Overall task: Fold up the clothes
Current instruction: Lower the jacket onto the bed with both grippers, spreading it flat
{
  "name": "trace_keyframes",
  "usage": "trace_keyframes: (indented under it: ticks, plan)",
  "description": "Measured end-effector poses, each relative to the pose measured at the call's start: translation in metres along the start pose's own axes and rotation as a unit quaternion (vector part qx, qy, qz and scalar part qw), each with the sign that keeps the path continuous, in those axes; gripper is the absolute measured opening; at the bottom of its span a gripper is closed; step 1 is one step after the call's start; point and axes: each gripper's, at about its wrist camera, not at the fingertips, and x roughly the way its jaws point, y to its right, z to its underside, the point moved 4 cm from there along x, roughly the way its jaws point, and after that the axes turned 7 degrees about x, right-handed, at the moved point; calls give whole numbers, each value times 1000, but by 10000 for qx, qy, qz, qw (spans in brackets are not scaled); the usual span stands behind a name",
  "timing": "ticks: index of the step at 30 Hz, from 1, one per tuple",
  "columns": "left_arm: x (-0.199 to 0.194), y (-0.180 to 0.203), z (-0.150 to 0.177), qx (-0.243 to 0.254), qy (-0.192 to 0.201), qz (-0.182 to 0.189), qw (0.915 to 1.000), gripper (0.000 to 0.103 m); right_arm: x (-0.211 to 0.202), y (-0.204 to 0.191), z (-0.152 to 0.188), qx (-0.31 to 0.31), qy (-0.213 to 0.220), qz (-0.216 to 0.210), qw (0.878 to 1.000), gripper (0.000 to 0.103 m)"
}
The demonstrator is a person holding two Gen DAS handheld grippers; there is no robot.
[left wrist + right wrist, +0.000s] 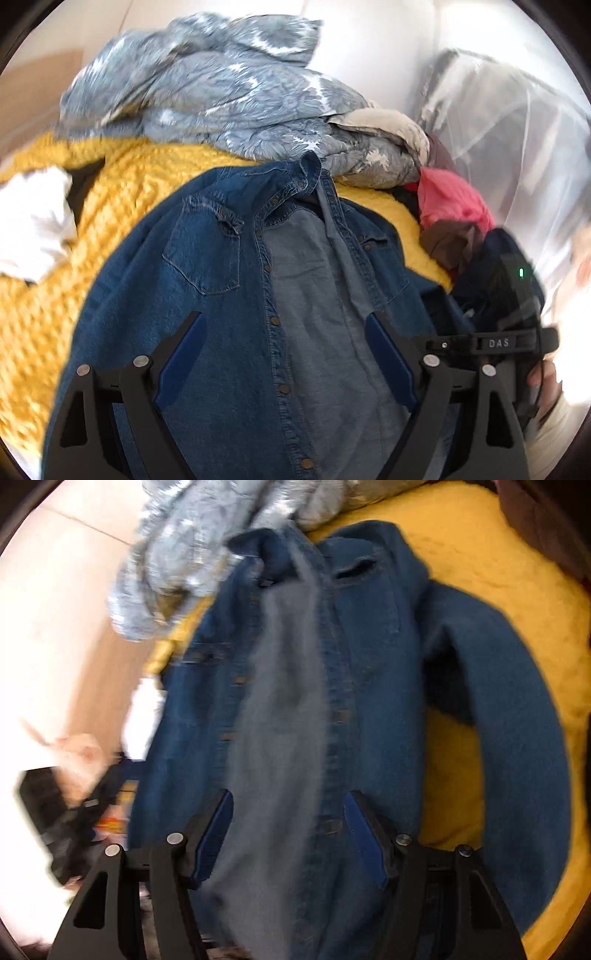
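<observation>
Denim shirt (229, 266) spread open, front up, on a yellow knitted blanket (122, 192), collar at the far end, lighter inner fabric showing down the middle between two snap-buttoned plackets. Left gripper (286, 332) above the shirt's lower part, fingers (184, 354) spread wide, grasping nothing. Right gripper (288, 812) likewise over the lower front, fingers (216, 830) released and apart, nothing between them; contact with the cloth impossible to tell through the blur. One sleeve curving down the right side in the right wrist view. Beyond the collar, a crumpled grey-blue floral quilt (229, 96). To the far right, a heap of pink (454, 203) and brown (450, 240) clothes beside a plastic-wrapped bundle (509, 140). At left, a white garment (33, 225) on the blanket.
</observation>
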Motion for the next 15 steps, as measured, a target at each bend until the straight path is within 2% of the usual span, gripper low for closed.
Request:
trace_keyframes:
  ticks: [2,3,6,8,11,14,15]
  plan:
    - [-2,5,0,230,17,-59,9997,88,3,-1,1,-154,-40,412,9990,65]
    - [-3,6,0,275,27,-40,9996,88,4,-2,3,-188,-76,449,9988,65]
    - [-6,7,1,301,61,38,9995,88,11,1,7,-161,-268,356,9989,65]
    - [-8,6,0,268,83,53,9996,88,17,2,10,-75,-480,85,9988,65]
    - [-8,5,0,262,95,12,9996,88,15,-4,11,-124,-478,-92,9987,65]
    - [-7,5,0,283,100,-45,9995,88,6,-20,16,-453,-345,-60,9984,65]
    - [-7,5,0,286,97,-58,9995,88,4,-28,20,-651,-278,65,9975,65]
